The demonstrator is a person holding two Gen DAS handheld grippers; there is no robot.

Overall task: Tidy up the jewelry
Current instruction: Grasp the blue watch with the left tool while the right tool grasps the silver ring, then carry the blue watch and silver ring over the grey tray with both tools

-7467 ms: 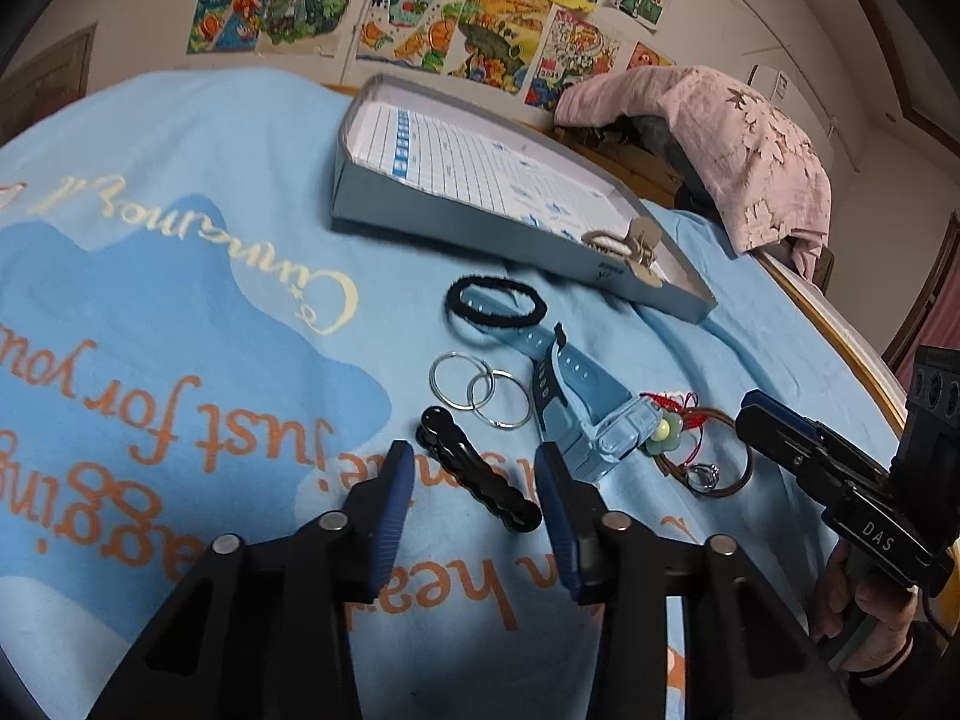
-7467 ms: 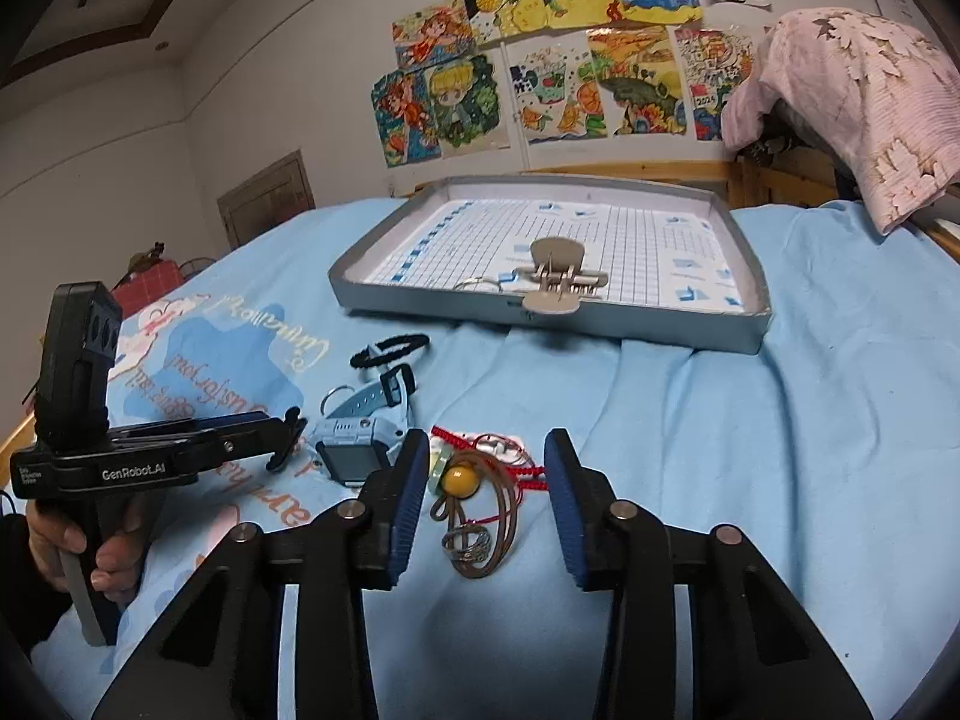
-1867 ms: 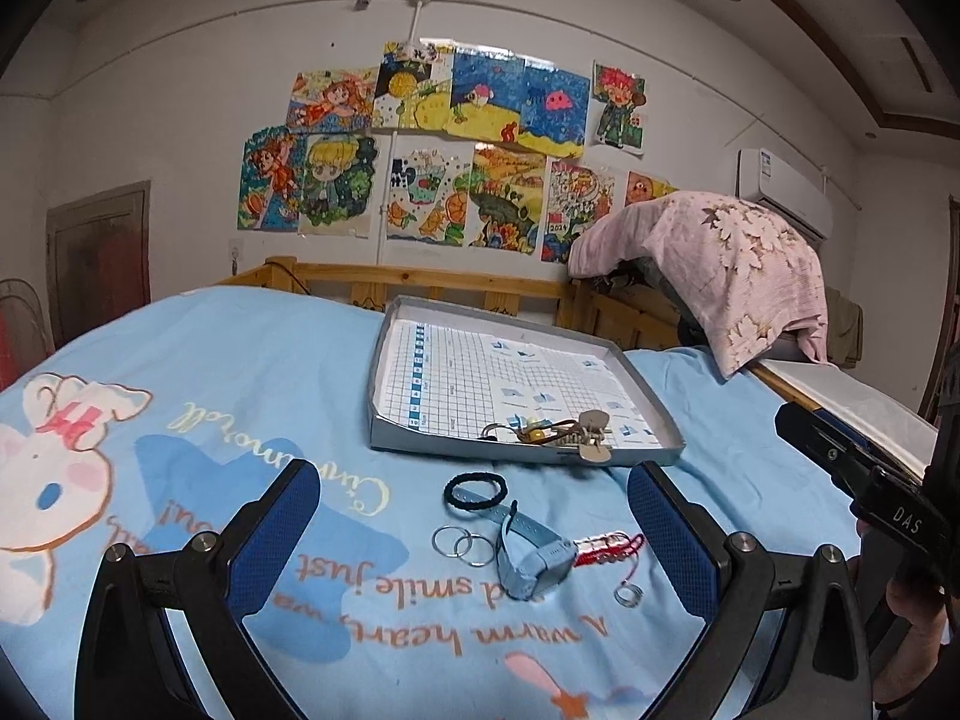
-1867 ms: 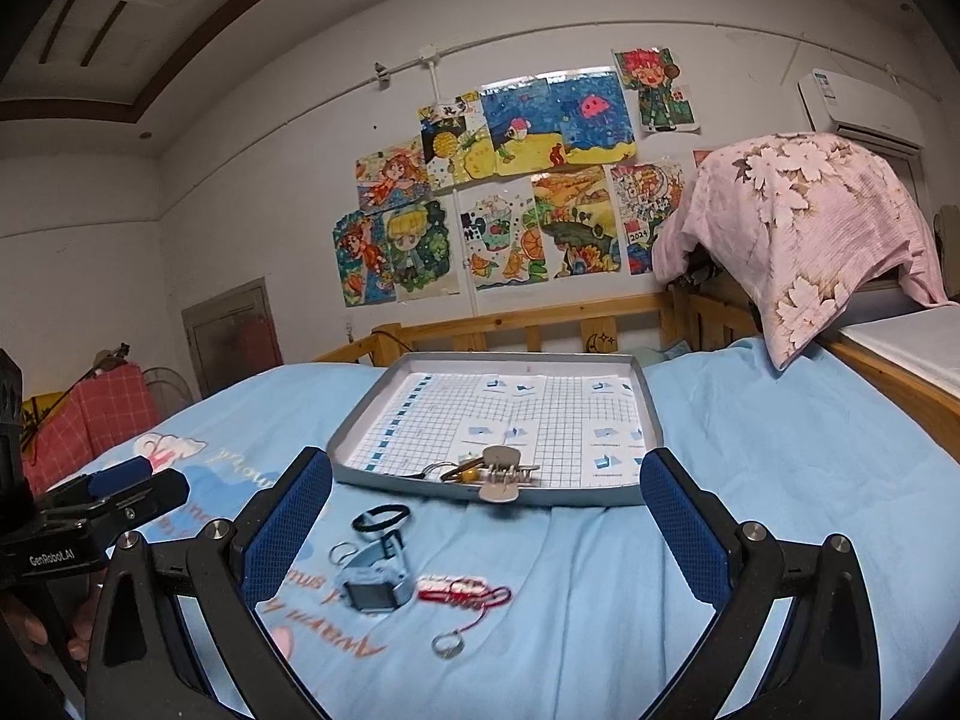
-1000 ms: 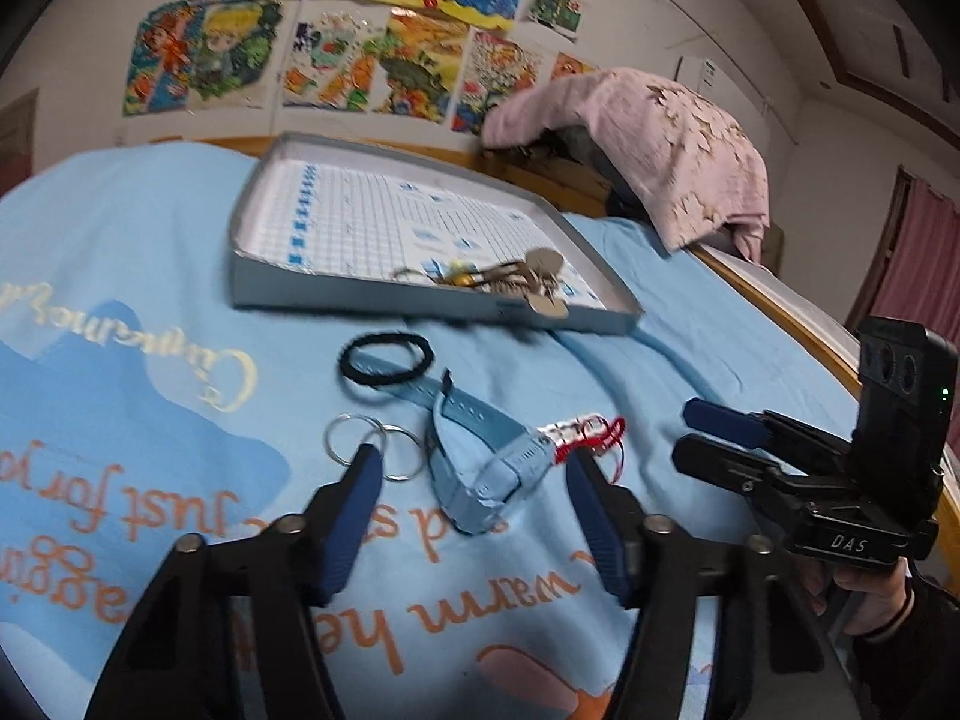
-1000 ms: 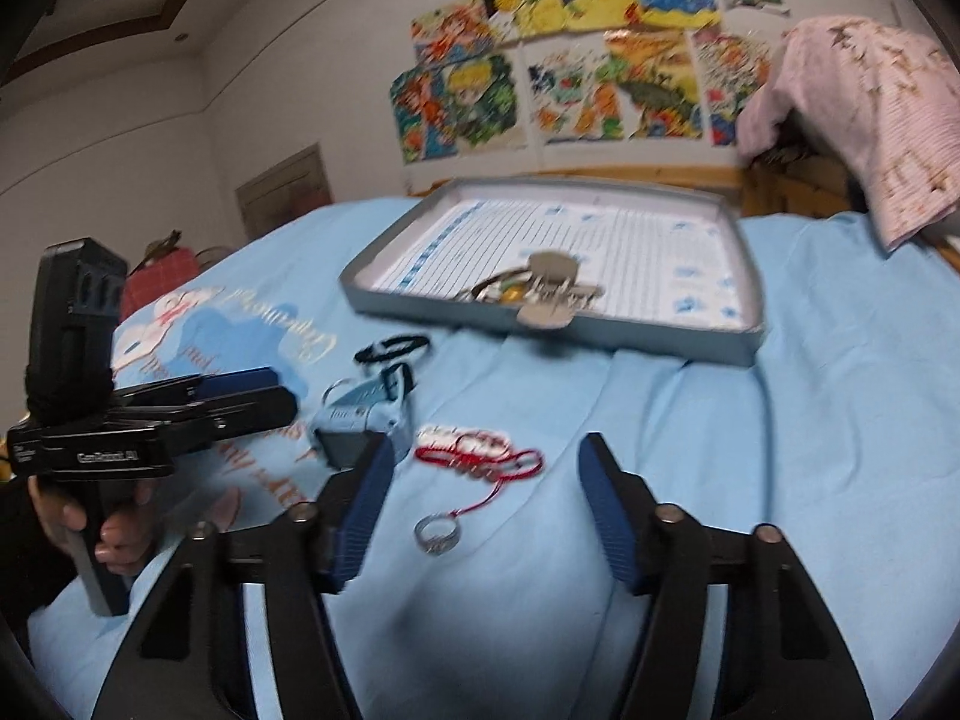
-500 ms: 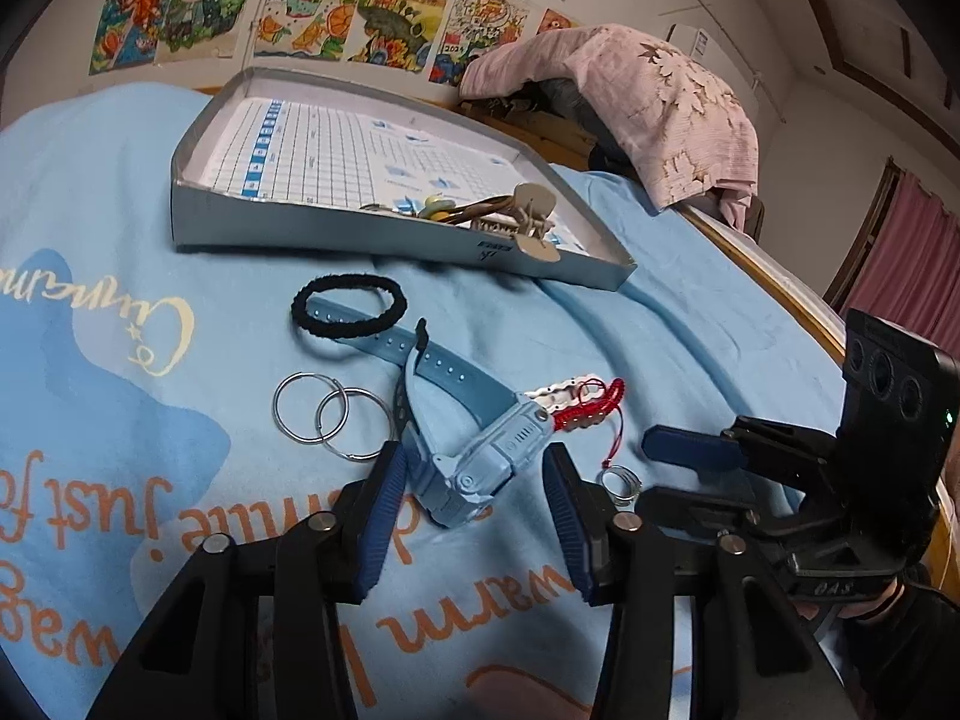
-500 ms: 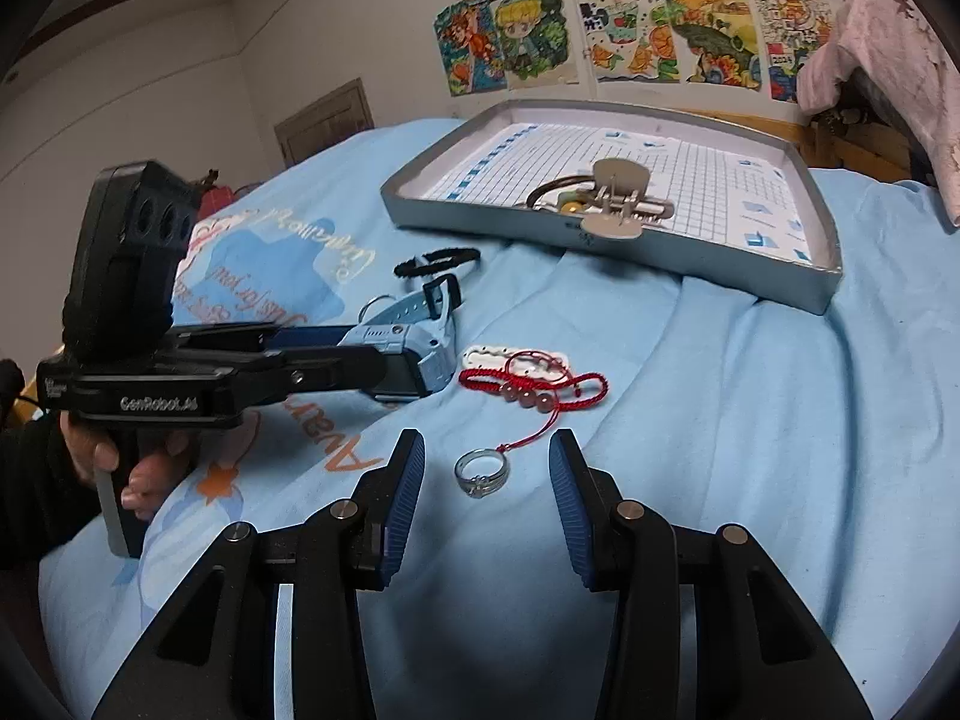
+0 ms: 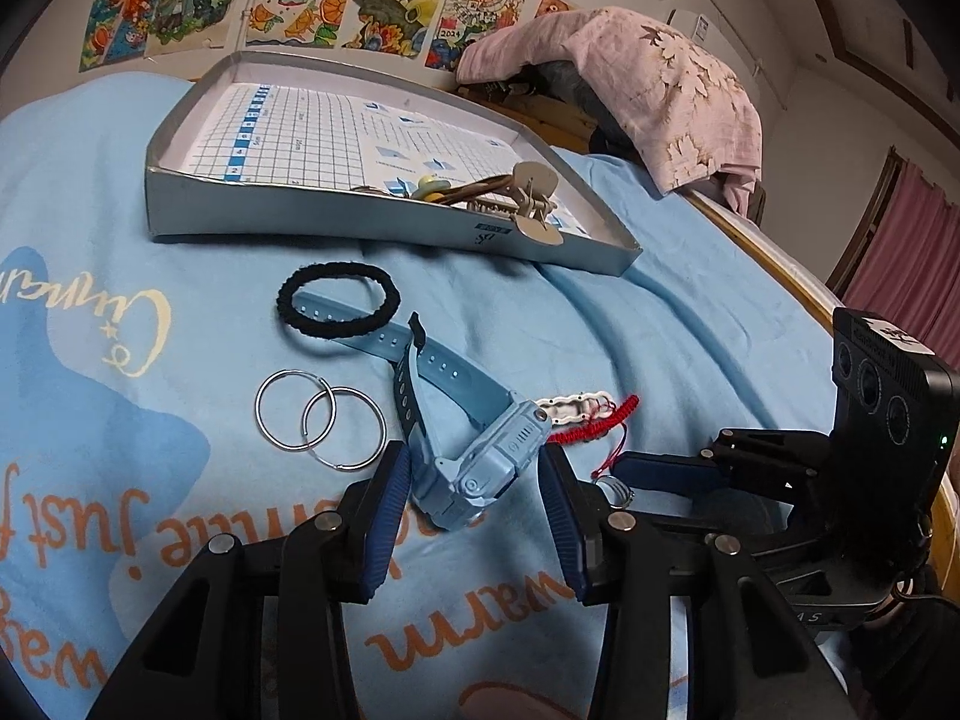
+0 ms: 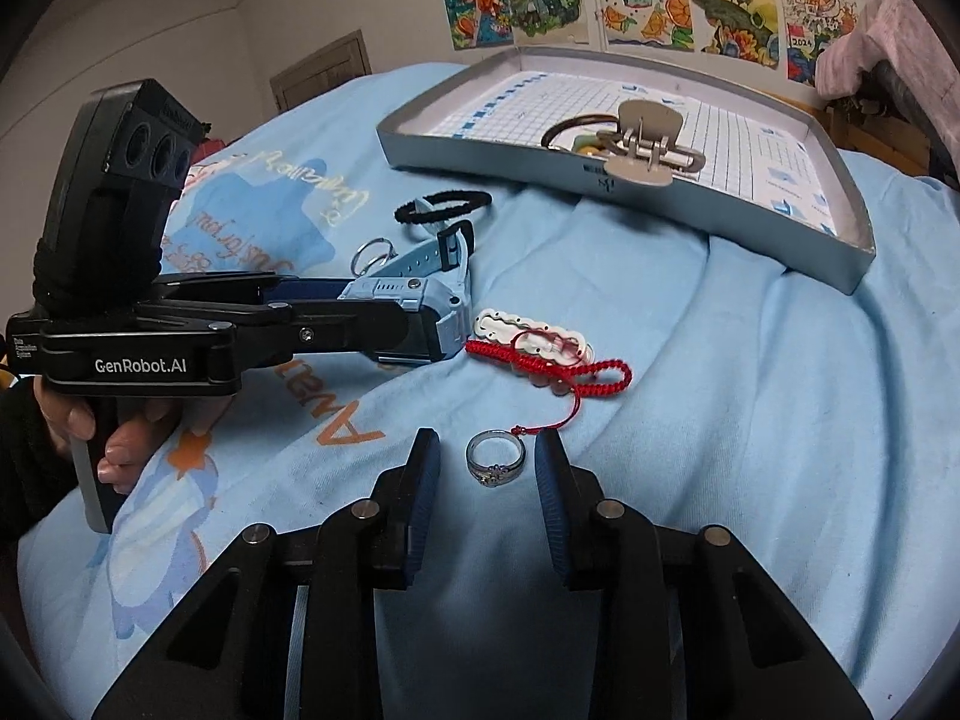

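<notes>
My left gripper [image 9: 474, 480] is open, its jaws on either side of the light blue watch [image 9: 480, 468] lying on the blue bedspread; the watch also shows in the right wrist view [image 10: 420, 294]. My right gripper [image 10: 487, 468] is open around a silver ring [image 10: 495, 459] on the bedspread. A red braided bracelet [image 10: 552, 369] and a white hair clip [image 10: 534, 333] lie just beyond the ring. The grey tray [image 9: 336, 216] holds a beige claw clip [image 9: 528, 192] and a bracelet with a pale bead.
A black hair tie [image 9: 339, 299] and two silver hoops [image 9: 318, 426] lie left of the watch. A pink blanket [image 9: 636, 84] is piled at the back right. The bed's wooden edge [image 9: 780, 264] runs along the right. Drawings hang on the wall.
Both grippers have dropped closer to the bedspread. The left jaws now flank the watch body and the right jaws now flank the ring. Both have narrowed a lot since two seconds ago.
</notes>
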